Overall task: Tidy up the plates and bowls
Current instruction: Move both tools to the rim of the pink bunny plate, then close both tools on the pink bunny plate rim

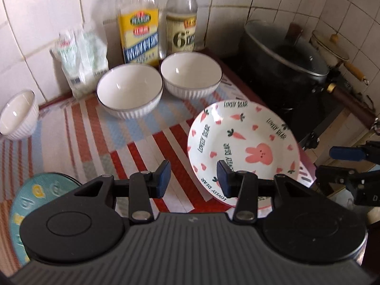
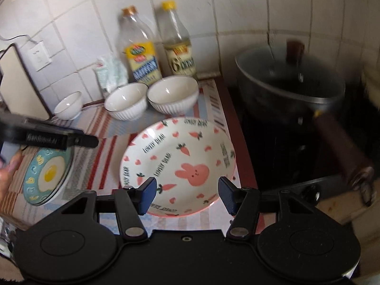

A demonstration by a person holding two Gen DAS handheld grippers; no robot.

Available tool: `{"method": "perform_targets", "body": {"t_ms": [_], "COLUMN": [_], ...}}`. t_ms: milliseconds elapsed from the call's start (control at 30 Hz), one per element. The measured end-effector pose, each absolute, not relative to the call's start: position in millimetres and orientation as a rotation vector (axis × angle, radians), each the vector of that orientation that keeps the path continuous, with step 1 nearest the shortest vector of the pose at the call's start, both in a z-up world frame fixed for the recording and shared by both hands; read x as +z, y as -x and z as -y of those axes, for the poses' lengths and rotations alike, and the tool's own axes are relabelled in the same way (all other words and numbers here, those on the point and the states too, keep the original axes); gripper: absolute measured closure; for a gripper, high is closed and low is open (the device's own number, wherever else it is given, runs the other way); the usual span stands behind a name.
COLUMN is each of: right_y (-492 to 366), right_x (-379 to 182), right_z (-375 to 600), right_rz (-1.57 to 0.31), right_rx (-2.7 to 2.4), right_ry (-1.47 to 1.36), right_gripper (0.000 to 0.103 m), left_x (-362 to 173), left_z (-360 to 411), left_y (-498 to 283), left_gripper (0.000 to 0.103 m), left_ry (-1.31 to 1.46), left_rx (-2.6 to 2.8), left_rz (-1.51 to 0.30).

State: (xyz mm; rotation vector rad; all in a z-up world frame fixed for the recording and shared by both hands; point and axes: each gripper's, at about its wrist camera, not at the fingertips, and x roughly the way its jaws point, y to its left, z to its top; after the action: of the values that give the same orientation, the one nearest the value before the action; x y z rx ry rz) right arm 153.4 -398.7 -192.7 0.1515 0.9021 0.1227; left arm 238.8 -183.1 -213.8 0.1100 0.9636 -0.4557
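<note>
Both grippers hang empty, jaws spread: the right gripper (image 2: 187, 192) straddles the bunny plate's (image 2: 178, 163) near rim, seemingly to lift it. The left gripper (image 1: 193, 178) hovers beside it, above the tabletop (image 1: 147, 147), bowls (image 1: 130, 90) lined up beyond.

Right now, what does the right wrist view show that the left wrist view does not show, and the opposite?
Only the right wrist view: the fried egg picture on the blue plate, both bottle caps, a wall socket and a person's hand.

Only the left wrist view: a cream pan with a wooden handle behind the dark pot.

Both share: the rabbit plate, three white ribbed bowls, two bottles, a plastic bag and the striped mat. Each view also catches the other gripper: the right gripper, the left gripper.
</note>
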Motion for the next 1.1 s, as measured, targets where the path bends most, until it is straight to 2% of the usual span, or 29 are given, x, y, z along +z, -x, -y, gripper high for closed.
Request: {"method": "perform_targets", "body": {"t_ms": [267,600,767,833,933,1100], "right_y": [-175,-189,-196,-198,-202,-203], "right_x": [-238,-256,-268,-273,-279,-292], "right_z": [405,410,422,425,428,443], "right_rz": [-0.966,-0.988,-0.997,-0.994,-0.993,-0.951], "right_rx": [0.063,-0.036,-0.029,-0.023,-0.018,-0.034], "right_ry": [-0.276,-0.275,-0.337,-0.371,-0.414,-0.531], "right_gripper": [0.04,0.04,0.041,0.051,0.072,0.082], "left_x": [-252,-277,-290,-293,-297,-305], "left_z": [191,206,205,205,207,198], "left_y": [-254,-278,-291,-295,-296,-295], "left_gripper": [0.061,0.065,0.079,0.085,0.084,0.084], "left_ry": [-0.06,-0.035,0.006,0.049,0.078,0.197], "left_rx": [-0.451,-0.42,-0.415,-0.433,-0.431,-0.42], "left_rz": [-1.04,-1.089,-1.125,-1.138,-1.129,-1.104]}}
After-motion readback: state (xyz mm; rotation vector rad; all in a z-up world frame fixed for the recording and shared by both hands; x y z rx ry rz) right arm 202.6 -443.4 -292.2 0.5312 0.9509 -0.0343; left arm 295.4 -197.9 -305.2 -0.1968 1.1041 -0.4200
